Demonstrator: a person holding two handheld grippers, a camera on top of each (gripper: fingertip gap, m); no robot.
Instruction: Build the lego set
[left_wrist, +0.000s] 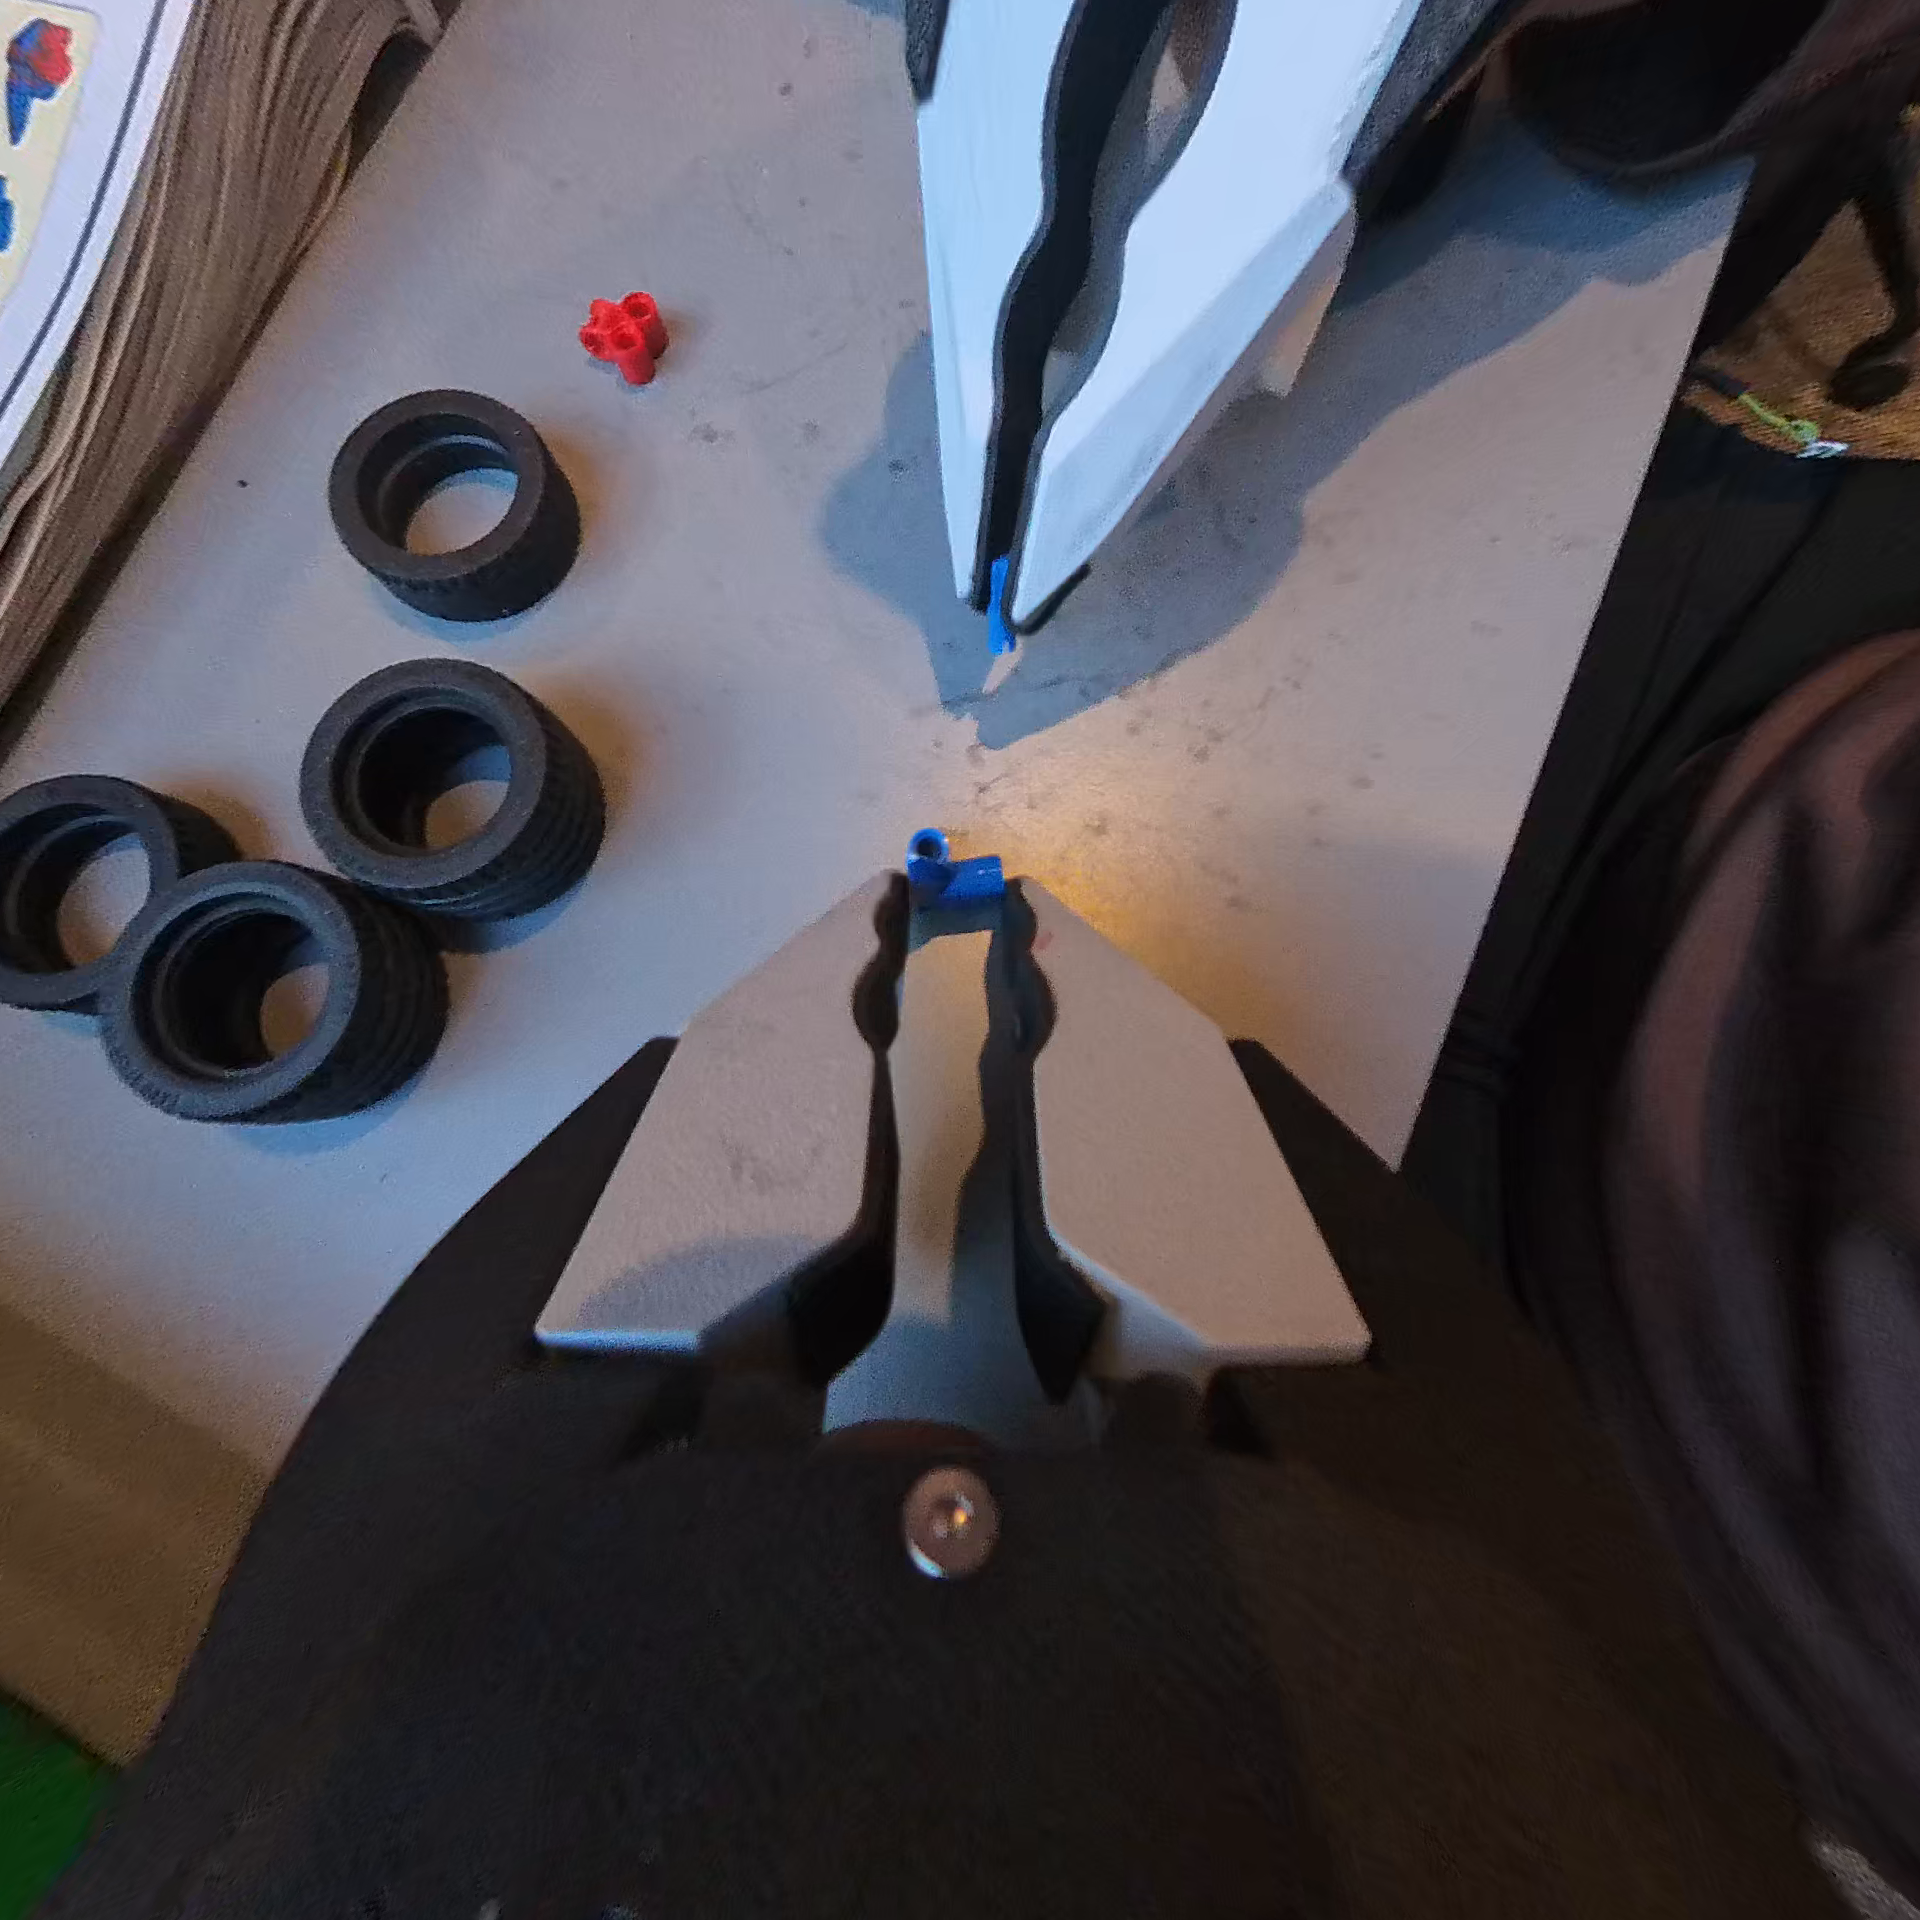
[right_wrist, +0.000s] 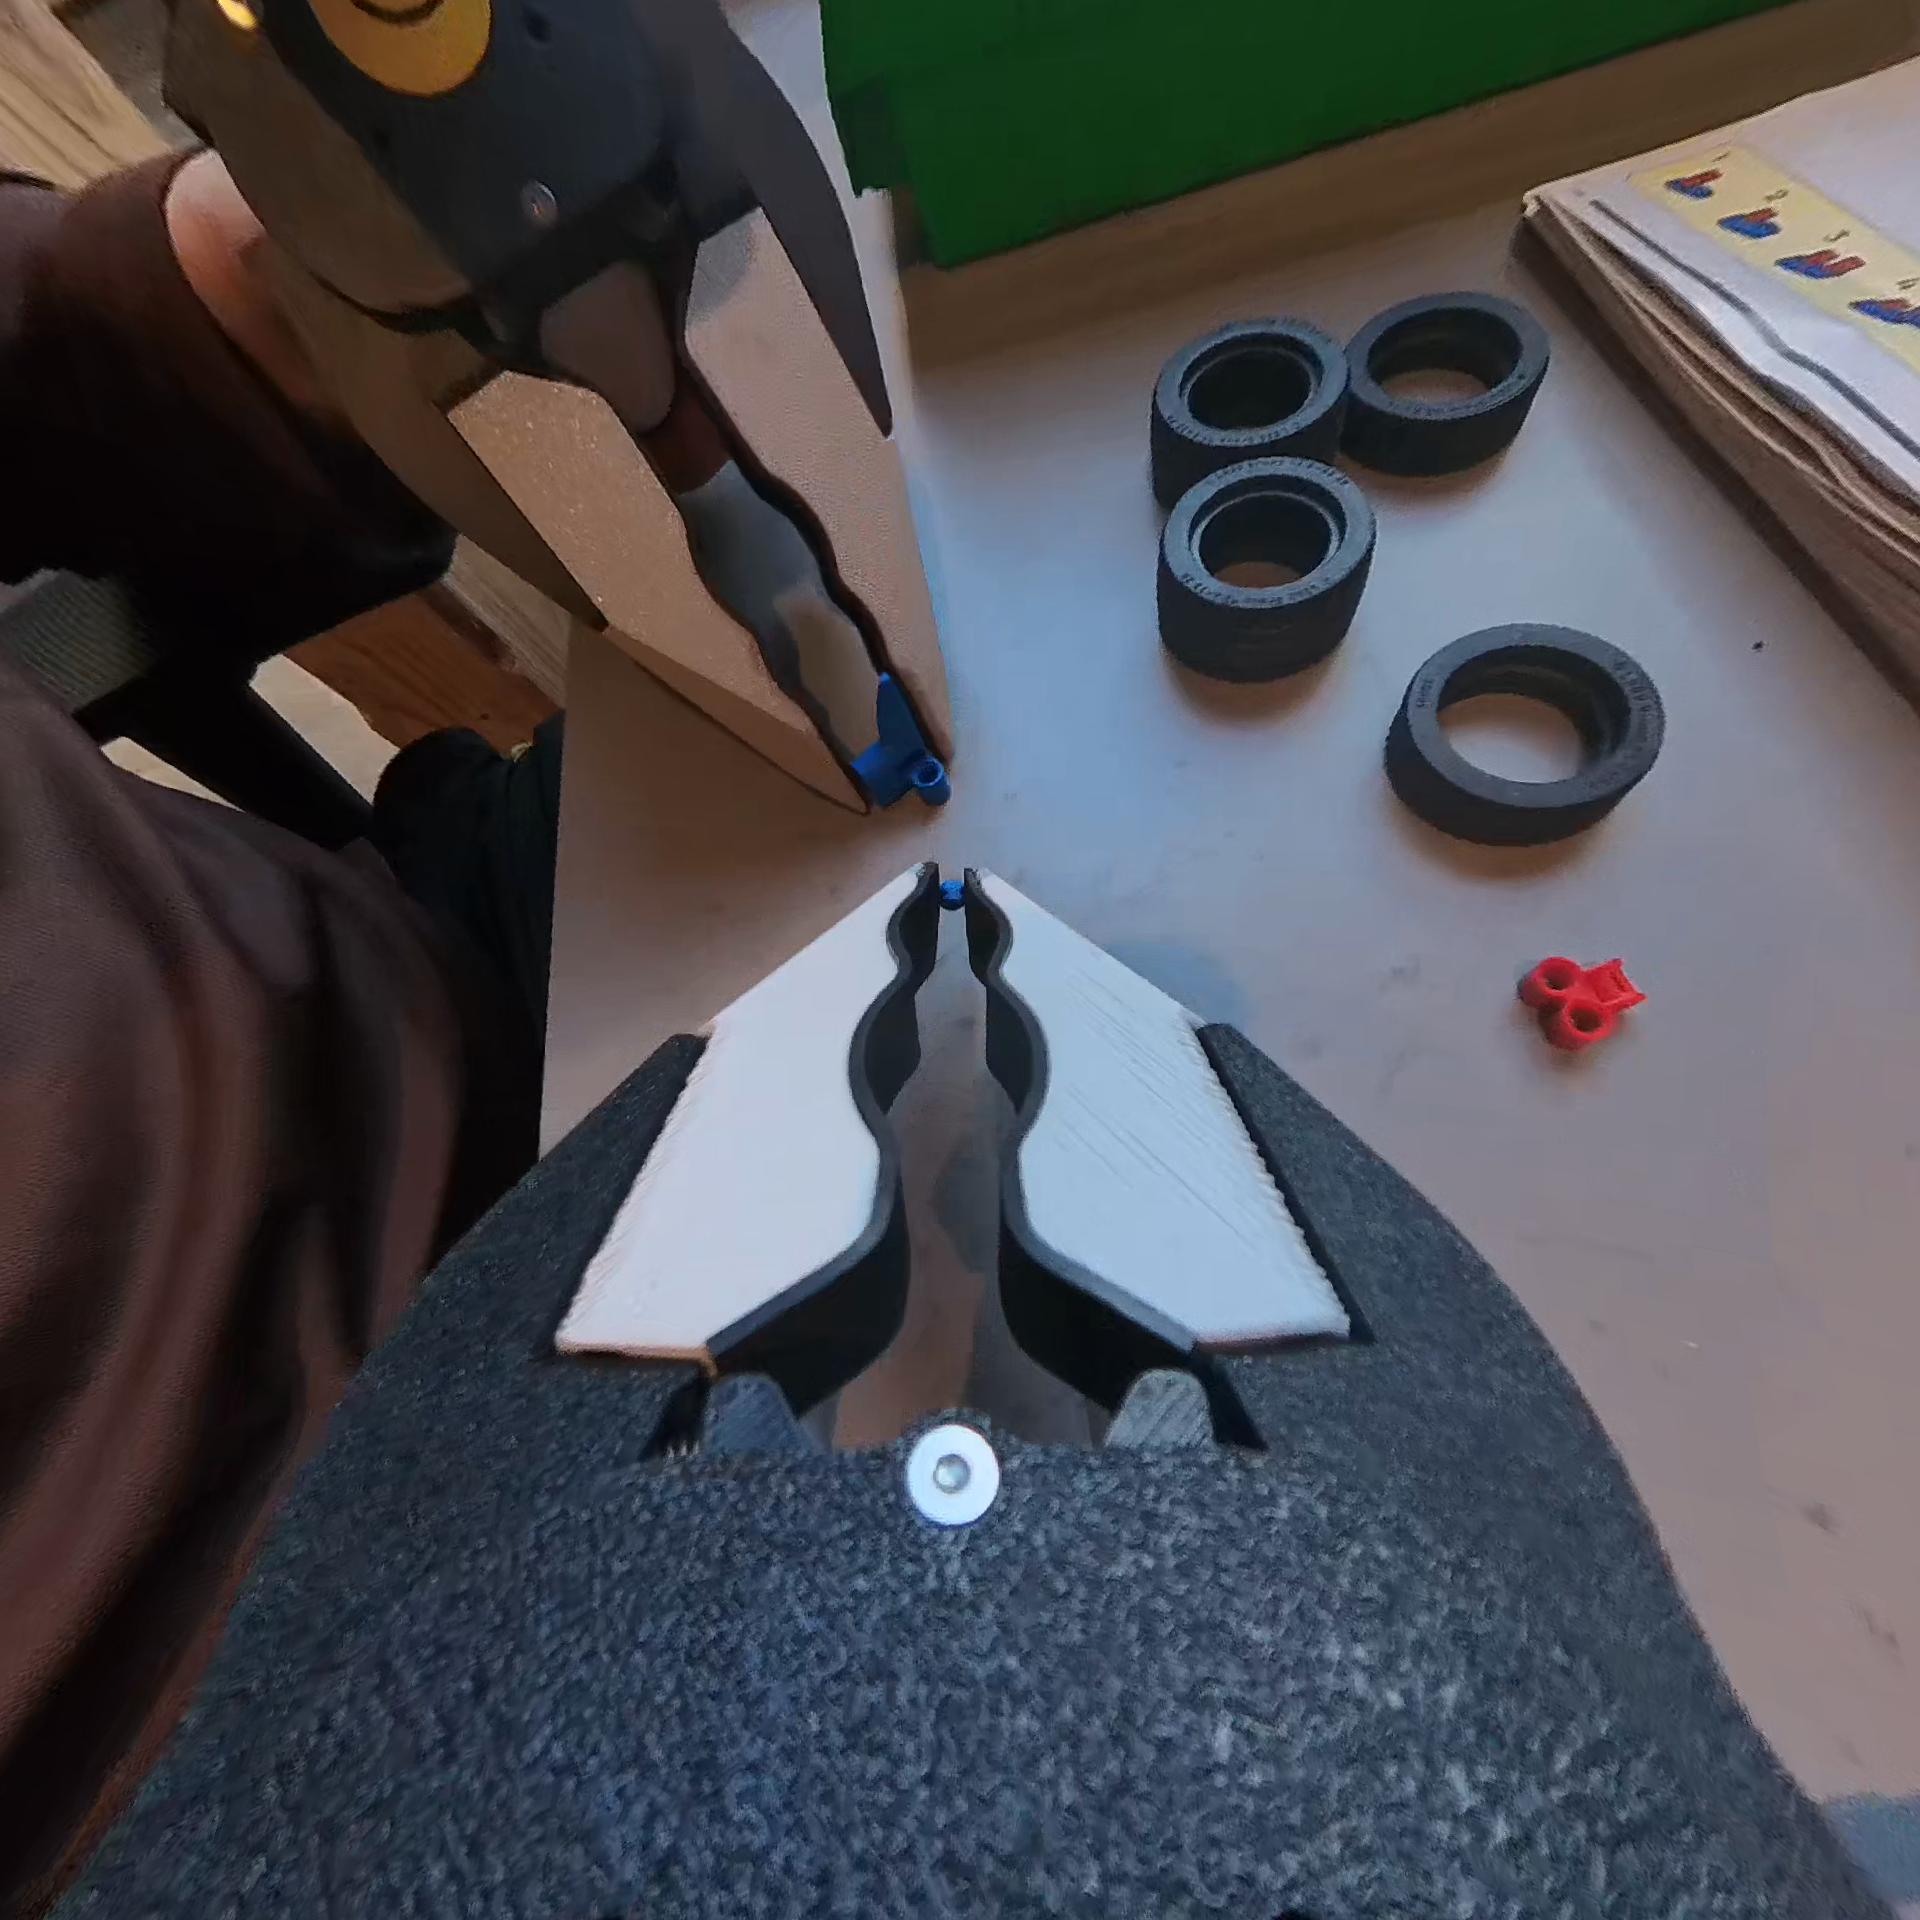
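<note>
My left gripper is shut on a small blue connector piece with a round hole at its end; it also shows in the right wrist view. My right gripper is shut on a small blue pin, which also shows between its tips in the left wrist view. The two grippers point at each other above the grey table, their tips a short gap apart. A red connector piece lies loose on the table, also seen in the right wrist view.
Several black rubber tyres lie on the grey table. An instruction booklet on brown paper sits at the table's side. A green box stands at the back. A person's dark sleeve is beside the table. Left tips to right tips: about 5 cm.
</note>
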